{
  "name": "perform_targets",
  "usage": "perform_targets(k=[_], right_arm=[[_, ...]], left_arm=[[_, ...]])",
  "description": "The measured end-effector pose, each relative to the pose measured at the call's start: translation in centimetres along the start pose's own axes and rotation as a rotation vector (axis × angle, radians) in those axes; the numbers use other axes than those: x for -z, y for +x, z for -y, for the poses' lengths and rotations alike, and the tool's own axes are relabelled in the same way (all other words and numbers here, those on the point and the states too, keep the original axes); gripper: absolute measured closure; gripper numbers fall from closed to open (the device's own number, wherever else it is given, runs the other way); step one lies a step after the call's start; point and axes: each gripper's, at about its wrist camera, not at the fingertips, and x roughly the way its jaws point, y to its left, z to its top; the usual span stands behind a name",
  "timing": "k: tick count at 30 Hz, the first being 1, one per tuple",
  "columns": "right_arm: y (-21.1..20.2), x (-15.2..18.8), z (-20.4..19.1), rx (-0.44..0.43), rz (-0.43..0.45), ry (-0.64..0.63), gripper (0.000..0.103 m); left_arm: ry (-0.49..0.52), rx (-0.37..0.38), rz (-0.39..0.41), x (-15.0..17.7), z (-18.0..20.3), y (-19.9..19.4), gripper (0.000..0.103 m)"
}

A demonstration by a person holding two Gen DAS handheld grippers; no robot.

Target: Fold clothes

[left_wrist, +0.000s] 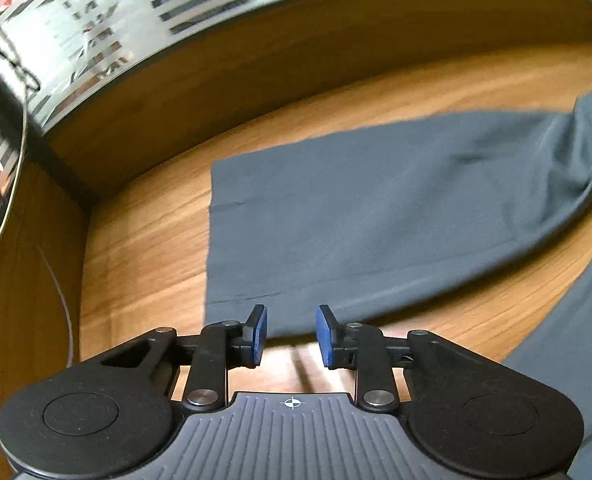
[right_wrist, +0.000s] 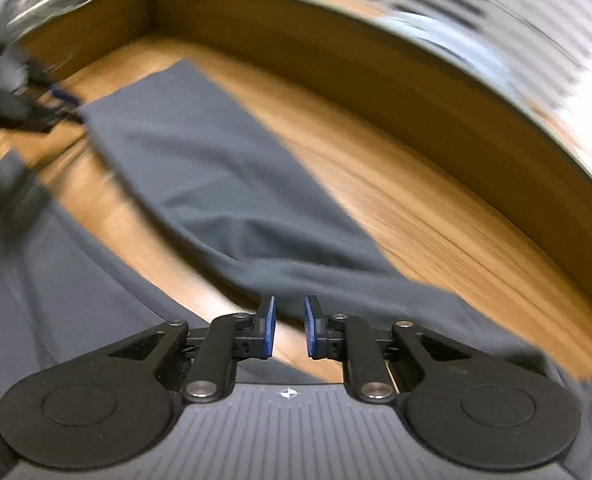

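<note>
Where the wooden counter [left_wrist: 143,248] runs back, a low wooden wall [left_wrist: 255,64] borders it and turns a corner at the far side, and above that wall the room is only a smear of bright, streaked reflections that I cannot make out. The wood grain is warm and orange-brown, bare around the cloth.

A pair of dark grey trousers [left_wrist: 376,216] lies spread flat on the counter, its two legs parted in a V with a strip of wood showing between them. From the left side, one leg ends in a straight hem, and the left claw [left_wrist: 291,334] hangs just over the near corner of that hem, its blue pads [left_wrist: 259,332] apart with nothing between them.

The right claw [right_wrist: 289,330] hovers at the other end, where the two legs of the trousers [right_wrist: 199,168] meet. Its pads [right_wrist: 270,328] stand a narrow gap apart, gripping nothing. The left claw shows there as a blur at the far hem.
</note>
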Motion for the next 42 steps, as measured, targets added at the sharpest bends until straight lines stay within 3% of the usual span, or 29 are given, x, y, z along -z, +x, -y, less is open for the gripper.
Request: perform_targets(k=[5,11,20,24,26,32,34,36,38,42], right_arm=[[-3.7,4.7,6.2,0.104,-0.039,0.172,0.085],[-6.3,10.7,13.7,0.183,-0.075,0.351,0.081],[-7.4,17.0,25.5,0.232,-0.079,0.398,0.080],[-7.0,18.4,31.2,0.258,-0.067,0.415,0.079],[-6.4,18.7,33.9,0.265,-0.061,0.408,0.074],[-2.6,17.9,40.1,0.260,-0.115,0.233,0.068],[-1.2,17.3,41.7,0.238,-0.128,0.172,0.062],[0.1,16.6,43.1,0.211,-0.132,0.112,0.046],[1.3,16.0,43.7,0.174,-0.124,0.060,0.037],[3.7,15.0,44.6,0.119,-0.127,-0.010,0.032]], left_arm=[[-0.077,0.039,-0.002,-1.3,1.8,-1.5,0.066],[-0.151,0.072,-0.037,-3.6,6.6,-1.6,0.060],[-0.189,0.095,-0.055,-9.4,17.0,-0.9,0.056],[-0.100,0.142,-0.019,-12.6,22.6,-1.0,0.049],[-0.030,0.160,-0.010,-14.0,25.4,-0.9,0.048],[0.182,0.184,-0.006,-17.5,33.3,0.7,0.046],[0.244,0.202,-0.006,-18.5,35.4,1.4,0.046],[0.303,0.211,0.000,-19.4,37.2,2.1,0.045],[0.346,0.210,0.011,-20.3,38.7,2.7,0.045],[0.391,0.199,0.037,-21.8,40.4,4.0,0.045]])
